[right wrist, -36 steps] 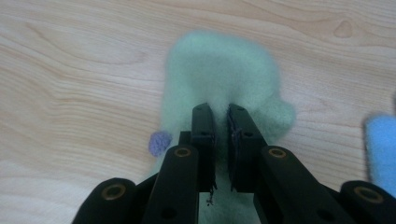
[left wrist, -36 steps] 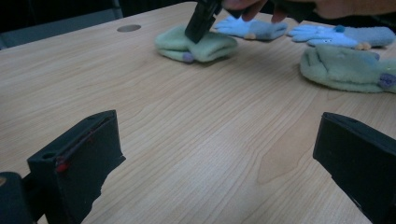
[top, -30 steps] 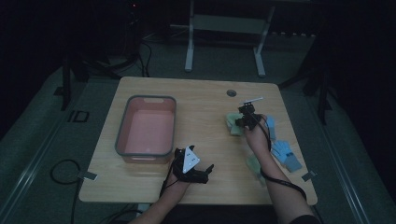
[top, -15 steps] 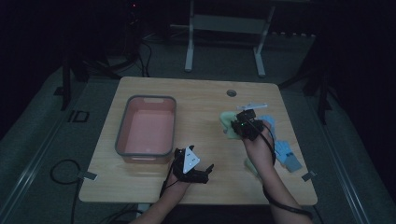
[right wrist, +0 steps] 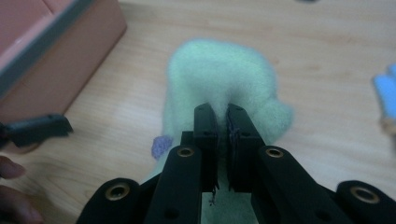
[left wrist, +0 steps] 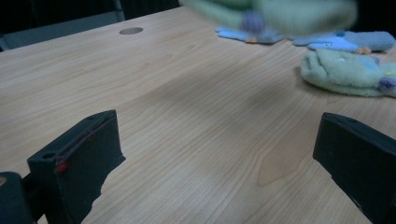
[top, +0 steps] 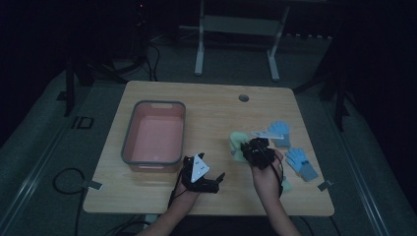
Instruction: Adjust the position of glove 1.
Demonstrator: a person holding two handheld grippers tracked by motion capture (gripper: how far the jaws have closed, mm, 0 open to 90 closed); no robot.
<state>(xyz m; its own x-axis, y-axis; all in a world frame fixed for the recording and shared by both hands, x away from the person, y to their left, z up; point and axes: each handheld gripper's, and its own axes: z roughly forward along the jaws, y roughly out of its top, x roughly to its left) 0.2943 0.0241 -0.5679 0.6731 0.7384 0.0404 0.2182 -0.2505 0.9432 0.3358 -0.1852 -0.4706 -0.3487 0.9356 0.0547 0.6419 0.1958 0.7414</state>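
Observation:
My right gripper (right wrist: 223, 109) is shut on a pale green fuzzy glove (right wrist: 219, 74), which hangs from the jaws above the wooden table. In the high view this gripper (top: 250, 149) and its green glove (top: 238, 141) sit right of centre, a short way right of the pink bin (top: 129, 142). A second green glove (left wrist: 345, 70) lies flat on the table. My left gripper (left wrist: 219, 163) rests open near the front edge, nothing between its jaws; the high view has it (top: 214, 180) just in front of the bin's near right corner.
Two blue gloves (top: 279, 130) (top: 301, 163) lie to the right of my right hand. The pink bin (right wrist: 56, 42) has grey rims and nothing visible inside. A round cable hole (top: 243, 98) sits near the table's far edge. A metal stand (top: 236, 29) is beyond the table.
My right gripper has carried the green glove nearer to the person and slightly left, lifting it off the blue gloves' area. The left gripper has stayed put.

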